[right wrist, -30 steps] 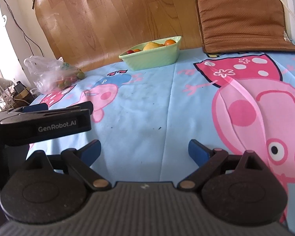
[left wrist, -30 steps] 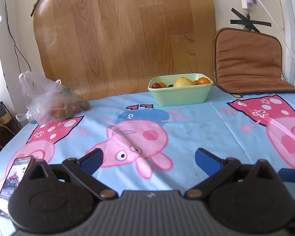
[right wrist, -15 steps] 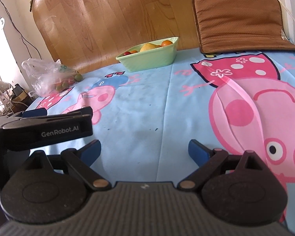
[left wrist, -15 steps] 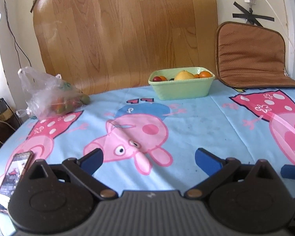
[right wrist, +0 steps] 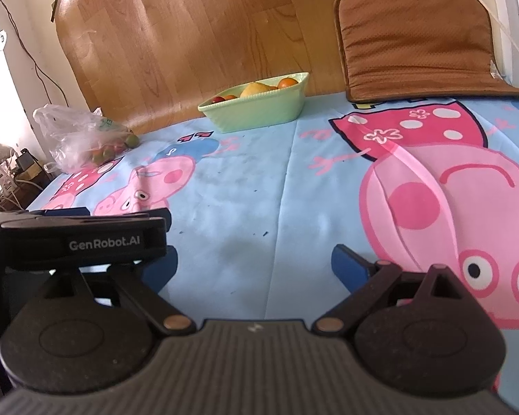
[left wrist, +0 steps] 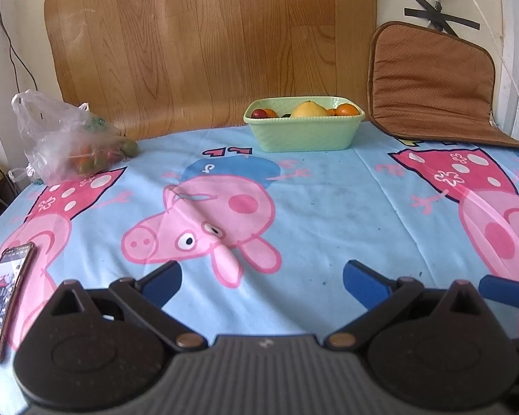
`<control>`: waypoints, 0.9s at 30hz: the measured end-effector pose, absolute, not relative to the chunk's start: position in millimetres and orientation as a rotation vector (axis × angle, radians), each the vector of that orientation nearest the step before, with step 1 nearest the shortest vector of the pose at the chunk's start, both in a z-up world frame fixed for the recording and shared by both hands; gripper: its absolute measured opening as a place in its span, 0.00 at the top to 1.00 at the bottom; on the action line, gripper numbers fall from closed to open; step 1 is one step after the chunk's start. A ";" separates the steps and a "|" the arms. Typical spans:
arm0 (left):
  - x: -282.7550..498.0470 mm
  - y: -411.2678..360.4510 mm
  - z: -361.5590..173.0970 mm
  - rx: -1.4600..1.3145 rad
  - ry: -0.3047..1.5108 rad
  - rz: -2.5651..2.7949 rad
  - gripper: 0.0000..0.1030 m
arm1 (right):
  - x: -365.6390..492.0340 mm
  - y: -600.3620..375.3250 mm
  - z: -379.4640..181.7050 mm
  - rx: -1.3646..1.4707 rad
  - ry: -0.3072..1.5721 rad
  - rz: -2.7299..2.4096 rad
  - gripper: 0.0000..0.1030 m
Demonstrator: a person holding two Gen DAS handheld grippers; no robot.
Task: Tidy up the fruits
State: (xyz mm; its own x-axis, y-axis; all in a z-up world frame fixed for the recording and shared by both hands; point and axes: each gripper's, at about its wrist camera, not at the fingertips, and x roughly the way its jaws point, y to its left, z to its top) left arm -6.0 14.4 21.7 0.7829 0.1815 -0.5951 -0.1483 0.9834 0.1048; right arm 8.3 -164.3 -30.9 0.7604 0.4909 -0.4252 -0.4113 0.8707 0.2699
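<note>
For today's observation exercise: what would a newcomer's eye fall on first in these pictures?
First, the bright cartoon-pig tablecloth covering the whole table. Then the pale green dish of fruit at the far edge, and the clear plastic bag of fruit at far left. Both grippers, left and right, hover open and empty.

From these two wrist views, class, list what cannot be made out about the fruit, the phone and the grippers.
- Clear plastic bag: crinkled film blurs its fruit in both views; count and kinds unclear.
- Pale green ribbed dish: its wall hides the lower fruit.
- Phone: cut by the left view's edge; screen too small to read.
- Right gripper: the left gripper's body covers part of one finger.
</note>
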 end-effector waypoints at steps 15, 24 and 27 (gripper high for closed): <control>-2.3 13.8 20.0 0.058 0.639 0.193 0.00 | 9.8 -162.5 -32.4 0.140 0.482 0.478 0.05; -0.5 14.2 18.0 0.066 0.635 0.187 0.00 | 10.9 -161.2 -32.5 0.131 0.474 0.468 0.05; 0.3 13.8 17.7 0.060 0.640 0.164 0.00 | 11.3 -160.7 -32.7 0.124 0.471 0.466 0.05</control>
